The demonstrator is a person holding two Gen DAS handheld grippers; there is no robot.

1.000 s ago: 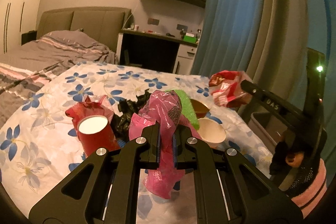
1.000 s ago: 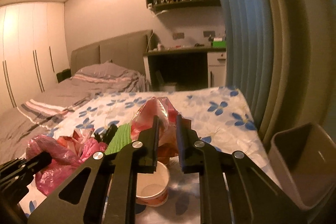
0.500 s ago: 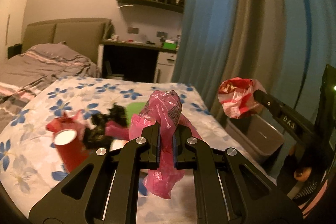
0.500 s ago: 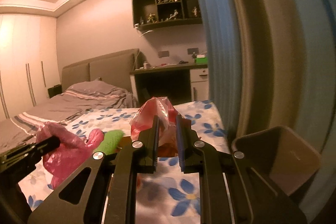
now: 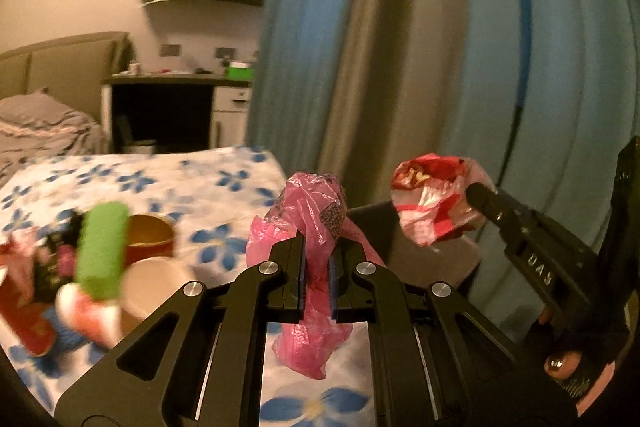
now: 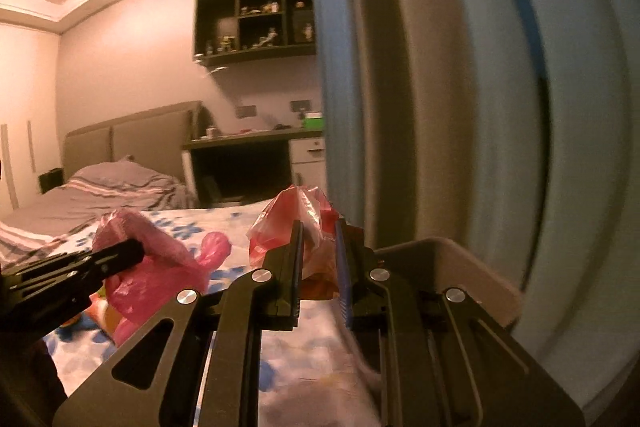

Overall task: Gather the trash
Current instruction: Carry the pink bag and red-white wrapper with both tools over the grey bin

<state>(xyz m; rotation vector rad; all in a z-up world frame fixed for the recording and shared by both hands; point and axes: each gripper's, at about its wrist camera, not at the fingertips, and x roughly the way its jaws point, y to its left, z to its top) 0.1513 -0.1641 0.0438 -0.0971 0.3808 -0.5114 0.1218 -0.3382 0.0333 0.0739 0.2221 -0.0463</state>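
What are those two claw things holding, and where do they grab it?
The left gripper pinches a pink plastic bag around its middle; the right gripper pinches a crumpled red-and-white bag near its top.

Both grippers clamped on bags, raised beside the grey bin

Your left gripper (image 5: pixel 318 251) points slightly downward, its jaws nearly closed and pinching a pink plastic bag (image 5: pixel 308 215); it sits left of the grey bin (image 5: pixel 424 247), with the bag's crumpled top overlapping the bin's near rim in the left wrist view. Your right gripper (image 6: pixel 320 247) is likewise nearly closed, clamping a red-and-white plastic bag (image 6: pixel 296 223), and is positioned at the bin's near left corner in its own view. Your right hand (image 5: pixel 576 359), in a dark mesh glove with one fingertip exposed, grips the right gripper's handle right of the bin.
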